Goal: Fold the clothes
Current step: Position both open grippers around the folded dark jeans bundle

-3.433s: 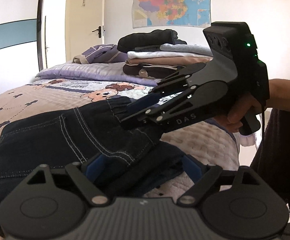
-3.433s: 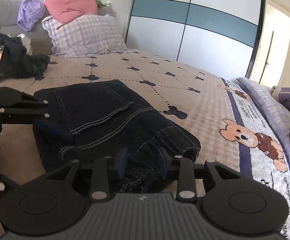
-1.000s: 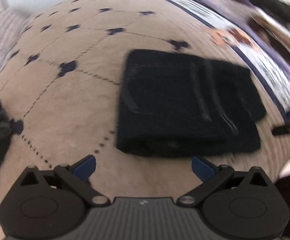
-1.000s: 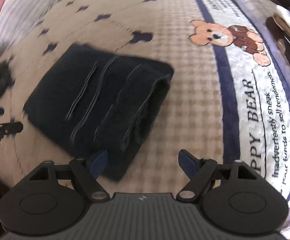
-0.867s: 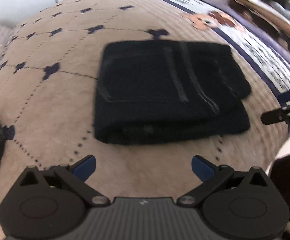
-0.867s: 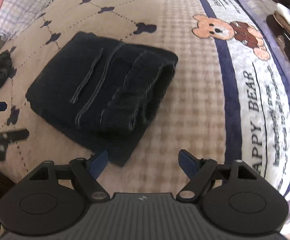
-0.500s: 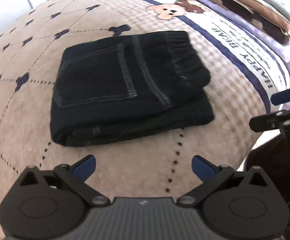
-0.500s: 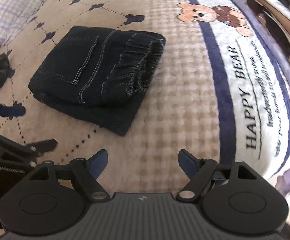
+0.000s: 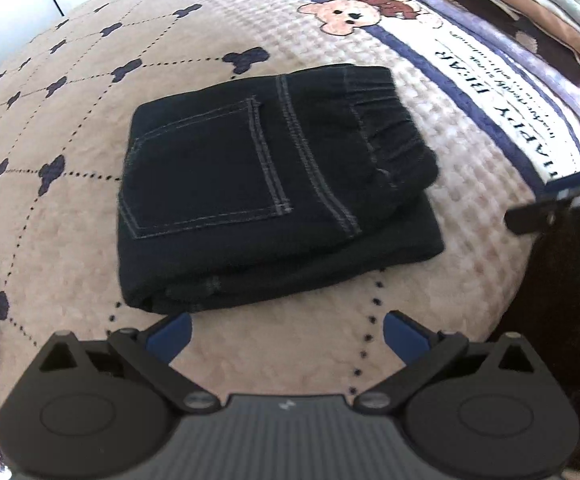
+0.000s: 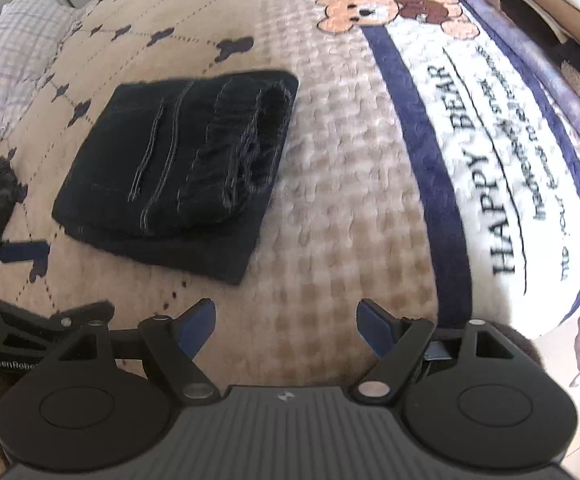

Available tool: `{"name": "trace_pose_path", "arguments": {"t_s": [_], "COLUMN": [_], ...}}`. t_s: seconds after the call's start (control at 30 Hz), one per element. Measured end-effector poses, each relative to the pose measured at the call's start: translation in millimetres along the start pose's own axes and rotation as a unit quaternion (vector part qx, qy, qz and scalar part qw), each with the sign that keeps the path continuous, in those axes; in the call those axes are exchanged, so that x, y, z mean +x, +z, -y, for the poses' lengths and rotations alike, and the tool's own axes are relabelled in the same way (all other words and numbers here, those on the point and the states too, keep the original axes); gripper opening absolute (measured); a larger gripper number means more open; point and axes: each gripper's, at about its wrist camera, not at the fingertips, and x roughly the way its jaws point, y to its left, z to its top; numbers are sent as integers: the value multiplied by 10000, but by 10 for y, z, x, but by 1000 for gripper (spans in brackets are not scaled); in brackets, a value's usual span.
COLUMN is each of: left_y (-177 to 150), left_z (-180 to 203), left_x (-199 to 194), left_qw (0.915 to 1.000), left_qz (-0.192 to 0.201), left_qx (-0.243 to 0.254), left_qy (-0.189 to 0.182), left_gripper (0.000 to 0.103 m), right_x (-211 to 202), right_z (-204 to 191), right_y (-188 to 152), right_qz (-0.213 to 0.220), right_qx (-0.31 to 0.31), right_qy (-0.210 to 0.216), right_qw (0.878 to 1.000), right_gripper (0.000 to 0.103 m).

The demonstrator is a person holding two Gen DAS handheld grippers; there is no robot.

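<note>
A pair of dark blue jeans (image 9: 265, 188) lies folded into a compact rectangle on the beige quilted bedspread (image 9: 69, 240), back pocket up and elastic waistband to the right. My left gripper (image 9: 285, 334) hovers open just in front of the near edge of the jeans, nothing between its blue pads. In the right wrist view the same jeans (image 10: 177, 164) lie to the upper left, and my right gripper (image 10: 285, 322) stands open over bare bedspread (image 10: 350, 200), apart from them. The left gripper's fingers (image 10: 37, 320) show at that view's left edge.
A stack of folded clothes (image 9: 530, 12) lies at the far right on a purple band of the cover. A bear print and "HAPPY BEAR" lettering (image 10: 490, 192) run along the white strip. A checked pillow (image 10: 13, 64) is at the far left. The bed edge falls off at right.
Both grippers let go of the jeans, rose and tilted down; over the last second both drifted sideways and rolled, so the folded jeans shifted in view. The jeans lie still.
</note>
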Motion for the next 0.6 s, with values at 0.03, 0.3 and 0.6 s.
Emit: {"name": "trace_pose_path", "arguments": {"t_s": [0.03,0.3,0.6], "left_y": [10,59,73], "left_z": [-40,-446,-1067], "left_x": [8,43,90], "left_qw": [10000,9987,9932], "left_qz": [-13,141,593], "left_qx": [7,-297,-582], "left_qy": [-1,-382,-811], "left_gripper": [103,103,103], "right_x": [-4,94,266], "right_z": [6,-35,-28], "right_y": [43,257,460], "right_qz": [43,159,434], "right_qx": [13,-18,-231], "right_qy": [24,260,609], "right_qw": [10000,9995,9969], "right_gripper": [80,80,83]}}
